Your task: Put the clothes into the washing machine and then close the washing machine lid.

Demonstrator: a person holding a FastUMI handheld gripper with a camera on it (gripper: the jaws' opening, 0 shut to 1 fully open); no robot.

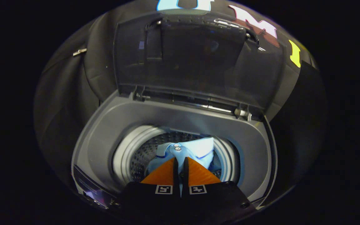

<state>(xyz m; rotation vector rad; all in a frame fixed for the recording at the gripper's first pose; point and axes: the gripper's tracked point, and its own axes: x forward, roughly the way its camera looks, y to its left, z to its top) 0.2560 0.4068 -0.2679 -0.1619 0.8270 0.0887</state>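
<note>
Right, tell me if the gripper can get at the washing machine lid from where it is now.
Probably yes. The lid stands upright and open behind the drum, with nothing between it and the gripper. The jaws are nearly closed over the blue shirt in the drum, so the gripper must rise first.

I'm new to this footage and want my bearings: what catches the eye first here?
A light blue shirt with two small buttons lies down in the washing machine's drum, just ahead of the gripper, whose fingers are nearly together with a strip of the cloth between them. Behind the drum, the dark lid stands raised.
</note>
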